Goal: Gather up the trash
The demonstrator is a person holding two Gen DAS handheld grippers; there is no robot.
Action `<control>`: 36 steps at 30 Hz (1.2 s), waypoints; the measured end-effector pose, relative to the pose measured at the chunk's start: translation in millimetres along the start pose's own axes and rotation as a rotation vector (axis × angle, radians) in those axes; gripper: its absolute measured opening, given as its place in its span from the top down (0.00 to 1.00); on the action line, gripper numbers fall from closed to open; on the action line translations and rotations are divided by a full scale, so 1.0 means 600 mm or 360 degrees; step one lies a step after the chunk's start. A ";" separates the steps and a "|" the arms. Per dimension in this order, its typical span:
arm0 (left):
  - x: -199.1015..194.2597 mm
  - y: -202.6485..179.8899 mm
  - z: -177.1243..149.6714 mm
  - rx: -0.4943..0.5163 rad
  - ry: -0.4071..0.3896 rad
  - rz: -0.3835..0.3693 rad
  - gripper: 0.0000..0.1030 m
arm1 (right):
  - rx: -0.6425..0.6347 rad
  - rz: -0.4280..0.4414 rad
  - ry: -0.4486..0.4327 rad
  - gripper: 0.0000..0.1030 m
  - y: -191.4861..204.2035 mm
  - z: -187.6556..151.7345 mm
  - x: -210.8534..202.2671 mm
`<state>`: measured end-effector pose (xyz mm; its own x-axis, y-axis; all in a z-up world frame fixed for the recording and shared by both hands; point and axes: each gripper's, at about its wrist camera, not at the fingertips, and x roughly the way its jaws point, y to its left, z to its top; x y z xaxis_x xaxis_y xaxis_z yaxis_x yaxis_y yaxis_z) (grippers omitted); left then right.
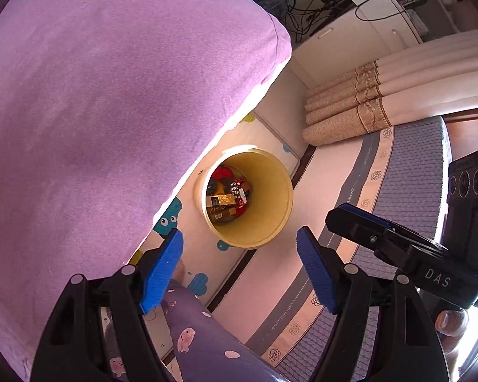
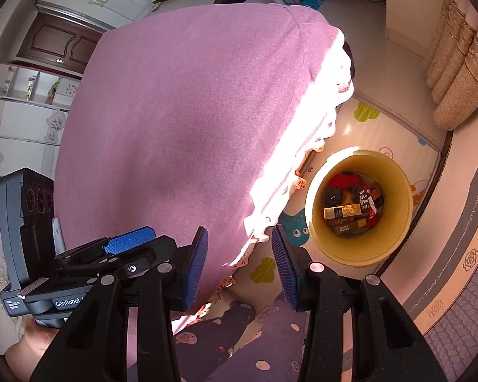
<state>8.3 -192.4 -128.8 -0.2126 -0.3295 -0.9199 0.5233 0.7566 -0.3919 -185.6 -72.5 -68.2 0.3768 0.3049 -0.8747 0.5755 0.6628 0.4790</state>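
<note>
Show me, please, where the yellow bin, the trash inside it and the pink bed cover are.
yellow bin (image 1: 271, 191), left wrist view, inner wall.
trash (image 2: 350, 210), right wrist view, middle of the wrapper pile.
pink bed cover (image 2: 181, 121), right wrist view, top surface.

Both grippers are black plastic with ribbed blue pads and round silver pivot screws. The left gripper (image 1: 239, 270) carries blue pads (image 1: 161, 273); the right gripper (image 2: 239, 270) looks alike, its body marked "DAS". The left unit reads "GenRobot". The person's trousers (image 2: 239, 350) are purple with pink figures; bare skin shows at the edges.
</note>
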 end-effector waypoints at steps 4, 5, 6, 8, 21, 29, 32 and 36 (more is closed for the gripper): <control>-0.042 0.074 -0.025 -0.0158 -0.0081 0.0033 0.29 | -0.0188 0.0041 0.0066 0.59 0.091 0.008 0.034; -0.052 0.094 -0.034 -0.0199 -0.0102 0.0043 0.29 | -0.0235 0.0050 0.0087 0.59 0.114 0.008 0.044; -0.061 0.113 -0.043 -0.0241 -0.0120 0.0050 0.29 | -0.0278 0.0059 0.0107 0.59 0.137 0.007 0.054; -0.078 0.150 -0.064 -0.0326 -0.0156 0.0056 0.29 | -0.0368 0.0076 0.0147 0.59 0.182 0.002 0.072; -0.189 0.307 -0.191 -0.0687 -0.0375 0.0123 0.25 | -0.0771 0.0073 0.0297 0.59 0.404 -0.064 0.140; -0.255 0.363 -0.240 -0.0793 -0.0467 0.0293 0.18 | -0.0871 0.0046 0.0221 0.53 0.487 -0.095 0.119; -0.295 0.372 -0.260 -0.0829 -0.0546 0.0354 0.13 | -0.0938 0.0034 0.0148 0.46 0.518 -0.111 0.100; -0.353 0.375 -0.292 -0.0878 -0.0670 0.0455 0.06 | -0.0969 0.0032 0.0025 0.32 0.553 -0.129 0.066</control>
<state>26.6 146.6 -24.5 0.2613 -0.1820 -0.9479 -0.0024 0.9819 -0.1892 -35.7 212.5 50.4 0.3701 0.3284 -0.8690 0.0482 0.9274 0.3710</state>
